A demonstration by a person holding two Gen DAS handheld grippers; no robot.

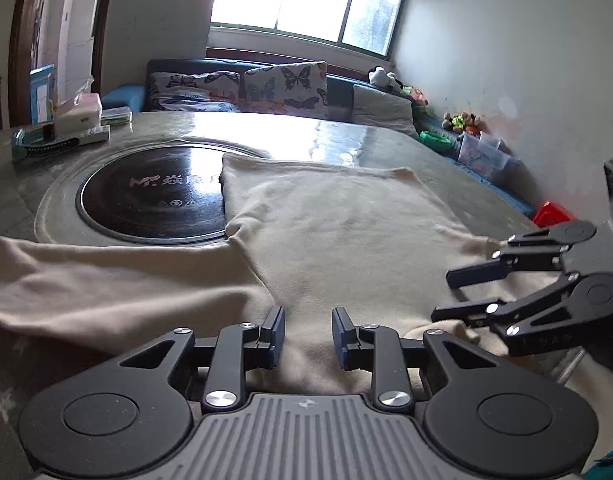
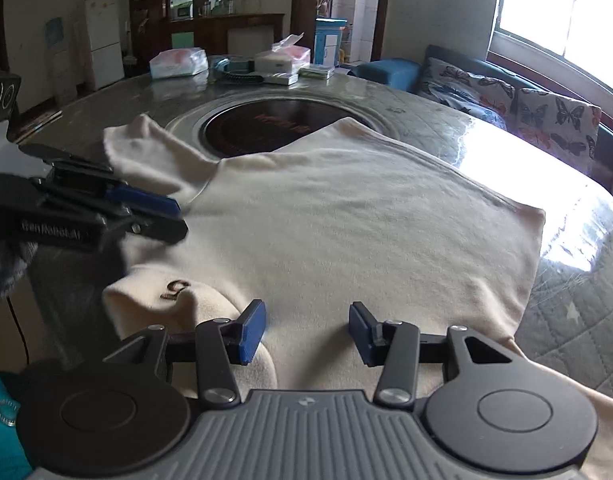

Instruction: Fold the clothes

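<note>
A cream sweater (image 2: 338,216) is lying spread across a round table (image 2: 566,280) covered in grey quilted cloth under a clear sheet, and both claws are hovering over its near edge. The left gripper (image 1: 308,336) is holding its blue-padded fingers apart with bare knit showing in the gap between them; nothing is being pinched. The right gripper (image 2: 306,330) is standing spread wider, its pads likewise closing on nothing, the sweater's body stretching ahead of it and beneath it.

Ahead of the left gripper and to its left, one sleeve (image 1: 86,276) is trailing off sideways along the table's near rim. Beyond that sleeve, a dark round glass hotplate (image 1: 154,200) is sitting sunk in the table's middle, and the sweater's far edge is overlapping its right side. To the right of the left gripper, the right gripper is reaching in over the garment's edge with its fingers parted.

Just left of the right gripper's left pad, a rolled collar (image 2: 178,296) with a small dark embroidered mark is bulging up. Farther left, the left gripper is poised over the fabric near the sleeve. Far ahead of both, tissue packs and boxes (image 2: 266,62) are sitting at the table's far side
</note>
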